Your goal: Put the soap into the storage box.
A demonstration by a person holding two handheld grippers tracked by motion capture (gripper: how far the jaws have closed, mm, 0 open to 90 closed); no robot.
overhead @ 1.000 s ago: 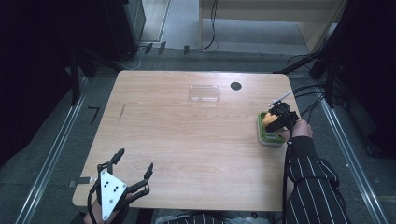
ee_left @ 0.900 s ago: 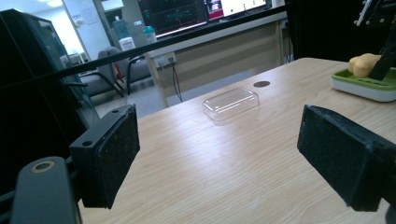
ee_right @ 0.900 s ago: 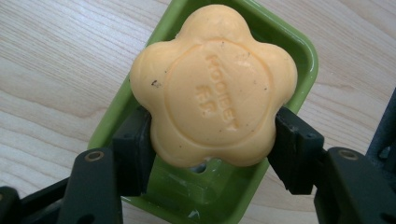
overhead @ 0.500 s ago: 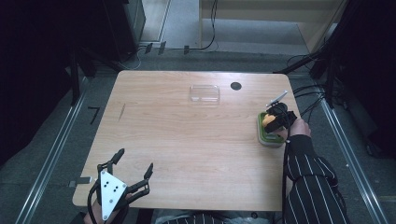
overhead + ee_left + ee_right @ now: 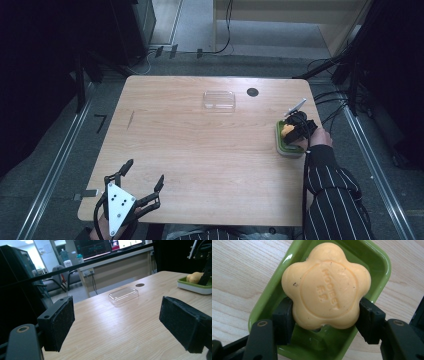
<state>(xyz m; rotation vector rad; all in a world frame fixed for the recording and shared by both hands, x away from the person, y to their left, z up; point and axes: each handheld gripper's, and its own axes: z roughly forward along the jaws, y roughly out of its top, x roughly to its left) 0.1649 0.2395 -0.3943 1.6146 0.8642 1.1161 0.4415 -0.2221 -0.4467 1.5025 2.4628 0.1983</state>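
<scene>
Two pads of right gripper (image 5: 325,322) clamp flower-shaped soap (image 5: 325,287) over green dish (image 5: 377,262), far right; likely hard, slippery. Left gripper (image 5: 117,322) gapes empty.

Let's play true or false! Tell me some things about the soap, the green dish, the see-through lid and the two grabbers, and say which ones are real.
1. The right gripper has its jaws on both sides of the flower-shaped soap. True.
2. The soap is blue. False: it is pale orange.
3. The soap is over a green dish. True.
4. The left gripper is squeezing the clear lid. False: its jaws stand wide open near the table's front edge, and the lid lies far off toward the back.
5. The green dish sits in the middle of the table. False: it is close to the right edge.
</scene>
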